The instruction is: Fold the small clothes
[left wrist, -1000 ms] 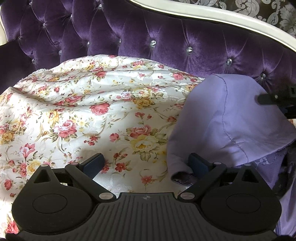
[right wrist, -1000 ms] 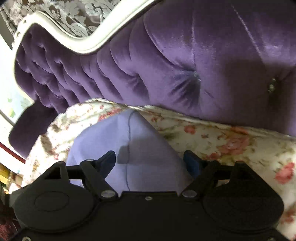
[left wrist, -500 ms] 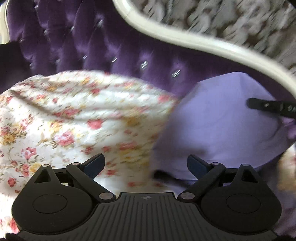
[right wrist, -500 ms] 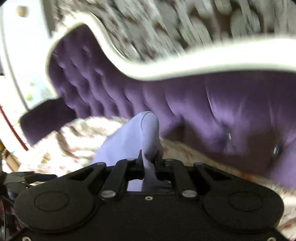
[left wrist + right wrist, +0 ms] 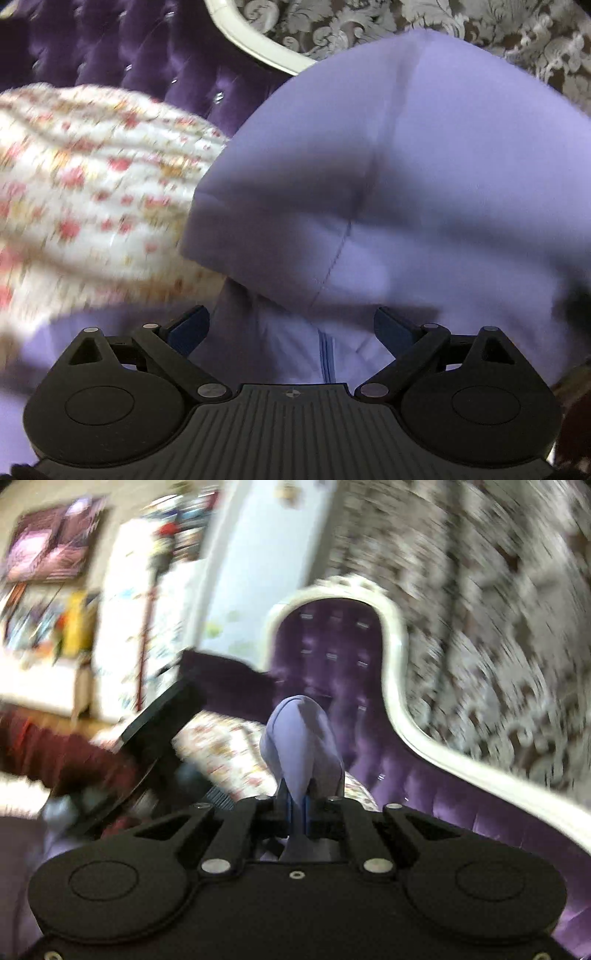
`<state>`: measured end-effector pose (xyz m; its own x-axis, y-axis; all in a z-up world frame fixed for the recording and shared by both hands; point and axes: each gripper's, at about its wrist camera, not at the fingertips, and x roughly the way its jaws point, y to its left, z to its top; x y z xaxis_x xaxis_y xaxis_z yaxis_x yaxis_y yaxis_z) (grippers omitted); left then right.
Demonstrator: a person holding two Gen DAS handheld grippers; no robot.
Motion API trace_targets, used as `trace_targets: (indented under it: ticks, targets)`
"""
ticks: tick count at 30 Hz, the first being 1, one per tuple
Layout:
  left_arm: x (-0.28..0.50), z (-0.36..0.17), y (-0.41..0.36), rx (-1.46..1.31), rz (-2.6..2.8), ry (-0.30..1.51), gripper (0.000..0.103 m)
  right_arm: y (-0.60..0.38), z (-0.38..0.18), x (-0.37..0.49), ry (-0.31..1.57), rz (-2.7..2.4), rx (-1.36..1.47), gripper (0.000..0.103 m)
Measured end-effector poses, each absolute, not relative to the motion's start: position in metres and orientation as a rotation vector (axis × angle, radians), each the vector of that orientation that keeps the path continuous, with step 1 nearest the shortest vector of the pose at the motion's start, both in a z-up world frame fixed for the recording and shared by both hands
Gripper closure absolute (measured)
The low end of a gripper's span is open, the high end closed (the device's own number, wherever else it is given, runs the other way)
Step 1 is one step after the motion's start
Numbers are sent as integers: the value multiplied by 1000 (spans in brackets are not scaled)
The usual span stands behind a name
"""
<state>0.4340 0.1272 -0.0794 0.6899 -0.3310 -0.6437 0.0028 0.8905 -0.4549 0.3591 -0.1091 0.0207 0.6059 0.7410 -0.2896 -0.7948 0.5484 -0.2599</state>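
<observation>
Left gripper point(image 5: 291, 326) at bottom of frame, jaws wide apart, blue pads point(image 5: 190, 326) clear of the cloth. Lilac garment point(image 5: 406, 177) fills centre and right, lifted up in front of the camera, a stitched seam running down its middle; a lower layer with a blue zipper point(image 5: 327, 356) lies between the fingers, not pinched. Floral sheet point(image 5: 96, 199) on the left, blurred. Purple tufted headboard point(image 5: 140, 51) behind, with white curved frame point(image 5: 255, 48). Damask wallpaper point(image 5: 480, 22) top right.

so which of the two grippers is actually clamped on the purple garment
The right gripper: its jaws pinch the lavender garment. The left gripper is open, gripping nothing.
</observation>
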Motion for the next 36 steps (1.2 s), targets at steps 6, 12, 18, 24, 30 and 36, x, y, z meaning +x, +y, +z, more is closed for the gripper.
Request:
trace_targets:
  ticks: [6, 12, 18, 24, 30, 36]
  targets:
    - [374, -79, 147, -421, -171, 753, 6, -102, -23, 293, 130, 963, -598, 91]
    - [334, -68, 166, -430, -159, 708, 5, -98, -52, 265, 159, 986, -750, 91]
    - [315, -45, 192, -649, -232, 630, 0, -97, -51, 268, 159, 932, -747, 90]
    - [328, -18, 178, -693, -340, 617, 0, -97, -55, 253, 137, 934, -797, 89]
    - [347, -32, 145, -601, -253, 765, 0, -96, -60, 248, 138, 920, -800, 89]
    - [357, -66, 141, -727, -270, 902, 3, -99, -56, 251, 146, 918, -757, 89]
